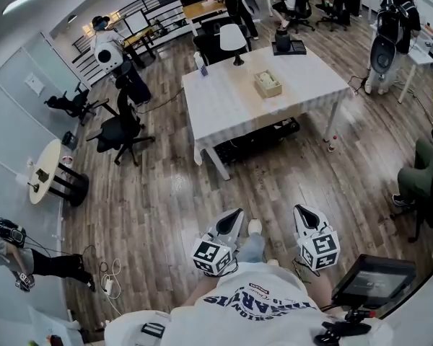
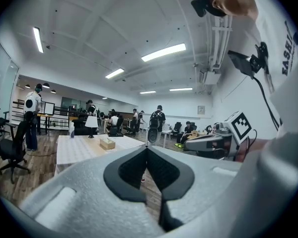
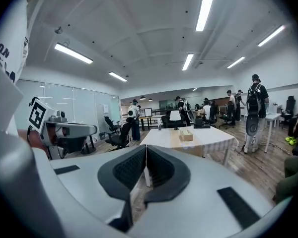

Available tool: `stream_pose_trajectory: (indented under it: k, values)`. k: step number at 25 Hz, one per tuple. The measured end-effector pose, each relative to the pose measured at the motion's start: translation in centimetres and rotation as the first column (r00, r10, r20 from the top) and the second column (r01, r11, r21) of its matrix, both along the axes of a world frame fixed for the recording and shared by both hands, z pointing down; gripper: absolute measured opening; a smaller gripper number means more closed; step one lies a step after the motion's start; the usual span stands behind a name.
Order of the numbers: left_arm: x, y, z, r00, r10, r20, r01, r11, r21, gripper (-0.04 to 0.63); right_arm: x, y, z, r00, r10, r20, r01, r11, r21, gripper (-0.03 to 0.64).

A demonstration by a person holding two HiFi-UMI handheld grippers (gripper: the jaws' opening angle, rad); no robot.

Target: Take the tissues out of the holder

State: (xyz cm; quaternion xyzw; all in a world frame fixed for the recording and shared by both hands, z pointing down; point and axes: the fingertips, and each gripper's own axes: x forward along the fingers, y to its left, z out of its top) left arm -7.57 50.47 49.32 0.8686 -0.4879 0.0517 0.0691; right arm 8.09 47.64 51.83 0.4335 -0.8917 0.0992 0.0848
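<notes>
The person stands on the wood floor (image 1: 166,193) with a gripper in each hand, held low in front of the body and pointing ahead. The left gripper (image 1: 234,214) has its fingers (image 2: 131,170) pressed together with nothing between them. The right gripper (image 1: 303,210) is just beside it, and its fingers (image 3: 124,171) are likewise together and hold nothing. A shoe (image 1: 254,227) shows between the two grippers, and a small screen (image 1: 373,280) sits near the person's right side.

Well ahead across open floor stands a white tabletop (image 1: 231,103). The tissue holder (image 1: 268,83) sits on it toward the far right part, upright and apart from both grippers. A lamp (image 1: 233,39) with a white shade stands at the far edge of the tabletop. A black office chair (image 1: 123,132) is off to the left of it, and other people work at desks further back.
</notes>
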Motion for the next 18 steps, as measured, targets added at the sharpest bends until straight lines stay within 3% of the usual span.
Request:
stream_pose_trajectory:
  k: [5,18]
  values:
    - [-0.3,-2.9,0.6,1.0,0.002,0.002,-0.002,1.0,-0.004,0.006,-0.4,-1.6,0.1,1.0,-0.011,-0.018,0.011,1.0,-0.003,0.009]
    - [-2.3,-12.0,1.5,0.999,0.031,-0.019,-0.031,0.999,-0.029,0.005,-0.8,-10.3,0.4,0.997,0.064,-0.052,-0.065,0.998,-0.015,0.009]
